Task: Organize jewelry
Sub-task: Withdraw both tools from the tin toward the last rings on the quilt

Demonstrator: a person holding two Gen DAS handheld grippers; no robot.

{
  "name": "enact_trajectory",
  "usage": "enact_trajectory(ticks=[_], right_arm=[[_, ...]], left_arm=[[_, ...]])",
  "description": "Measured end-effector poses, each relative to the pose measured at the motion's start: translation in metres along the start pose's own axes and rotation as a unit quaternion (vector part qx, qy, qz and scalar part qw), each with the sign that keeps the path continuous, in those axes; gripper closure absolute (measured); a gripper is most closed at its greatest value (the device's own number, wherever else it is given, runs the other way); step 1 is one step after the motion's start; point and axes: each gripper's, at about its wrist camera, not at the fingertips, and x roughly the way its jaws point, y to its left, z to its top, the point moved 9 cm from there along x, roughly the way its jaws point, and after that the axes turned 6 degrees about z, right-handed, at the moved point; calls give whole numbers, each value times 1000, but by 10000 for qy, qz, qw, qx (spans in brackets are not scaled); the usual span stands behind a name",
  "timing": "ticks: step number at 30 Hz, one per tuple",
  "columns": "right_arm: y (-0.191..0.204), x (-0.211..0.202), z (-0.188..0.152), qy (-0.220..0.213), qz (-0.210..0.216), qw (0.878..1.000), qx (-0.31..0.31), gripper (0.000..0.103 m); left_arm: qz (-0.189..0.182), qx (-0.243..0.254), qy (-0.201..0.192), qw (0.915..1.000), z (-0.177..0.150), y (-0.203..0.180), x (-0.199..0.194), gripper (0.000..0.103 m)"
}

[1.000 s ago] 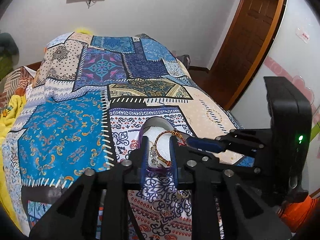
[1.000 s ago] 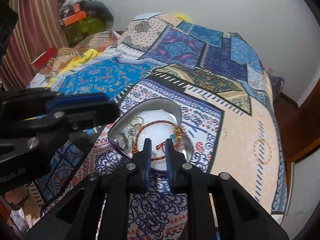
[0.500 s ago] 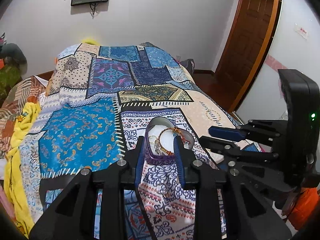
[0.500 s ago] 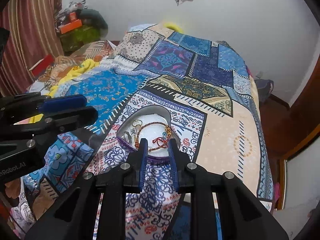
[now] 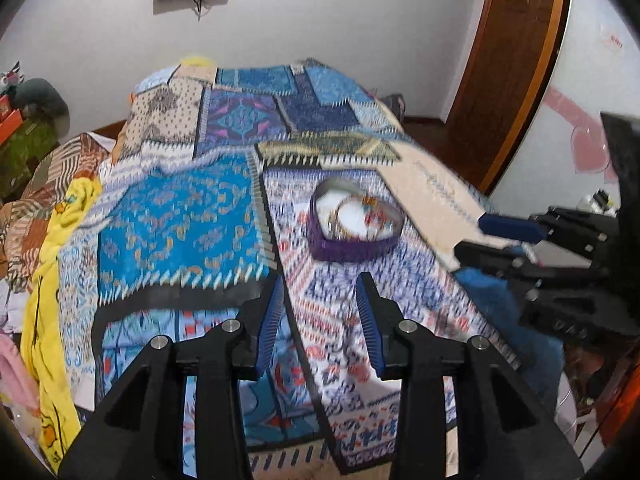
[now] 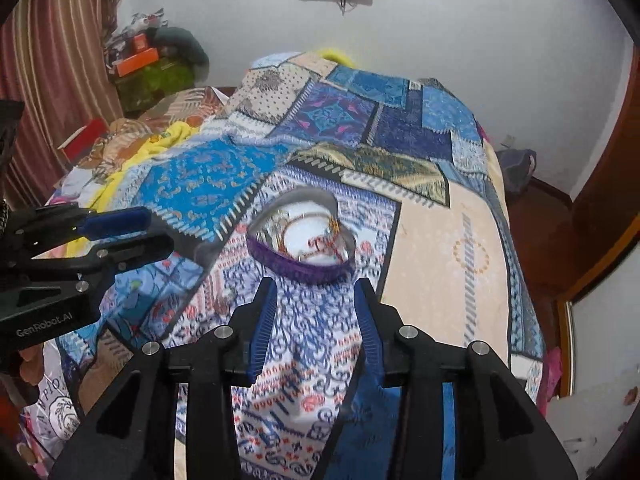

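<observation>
I hold both grippers above the bedspread (image 6: pixel 440 248), on the near side of the heart-shaped box (image 6: pixel 304 268). The left gripper (image 5: pixel 320 304) has its fingers wide apart and holds nothing; the right gripper (image 6: pixel 316 312) is the same, wide and empty. The box lies on the bedspread just beyond the right fingertips and a little further beyond the left ones. Inside the box, on the white lining, I see a bangle (image 6: pixel 312 232) and some smaller pieces; they are too blurred in the left view to name.

I judge the jewelry is already collected in the box, so the step in hand is to leave it undisturbed or to fetch its lid, which I do not see. To do this well I would keep both grippers high over the box rim, move slowly because the bedspread is soft, and not push the box wall.
</observation>
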Motion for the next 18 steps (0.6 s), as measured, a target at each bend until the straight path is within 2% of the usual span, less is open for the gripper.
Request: enact_trajectory(ticks=[11,18], right_arm=[[-6,20,-33,421,68,9989,168,67],[-9,34,-40,572,195,9979,245,67]], left_arm=[[-245,180,711,9970,-48,-22,42,66],[-482,-114,715,9962,-44,-25,58,66]])
